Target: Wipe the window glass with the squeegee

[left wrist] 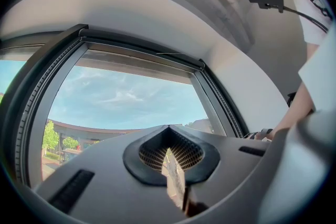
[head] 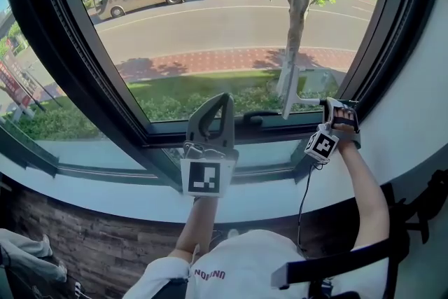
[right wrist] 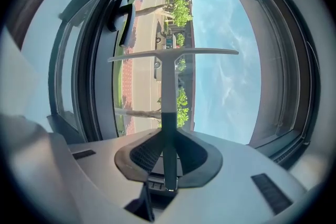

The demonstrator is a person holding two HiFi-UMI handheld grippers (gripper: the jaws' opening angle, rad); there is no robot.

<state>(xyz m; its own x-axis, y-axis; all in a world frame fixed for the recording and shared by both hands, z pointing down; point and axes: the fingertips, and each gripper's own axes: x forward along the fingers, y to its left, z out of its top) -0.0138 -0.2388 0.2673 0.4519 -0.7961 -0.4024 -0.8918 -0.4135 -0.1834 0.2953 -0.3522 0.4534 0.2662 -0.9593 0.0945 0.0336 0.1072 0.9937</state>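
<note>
The squeegee [head: 290, 91] is pale, with a thin T-shaped blade and a dark handle. It lies against the lower right of the window glass [head: 231, 17], blade standing upright in the head view. My right gripper [head: 327, 104] is shut on its handle near the right frame. In the right gripper view the squeegee [right wrist: 173, 53] sticks straight out from the right gripper [right wrist: 169, 139], its blade crossing the glass [right wrist: 226, 71]. My left gripper [head: 222, 101] points up in front of the middle of the pane, jaws together and empty. The left gripper [left wrist: 169, 134] faces glass [left wrist: 121, 97] and sky.
A dark window frame [head: 91, 80] surrounds the pane, with a dark window handle [head: 260, 115] on the bottom rail. Below runs a white sill [head: 105, 189]. A cable [head: 302, 199] hangs from the right gripper. A black chair arm [head: 329, 266] is at lower right, and a grey cloth [head: 28, 255] at lower left.
</note>
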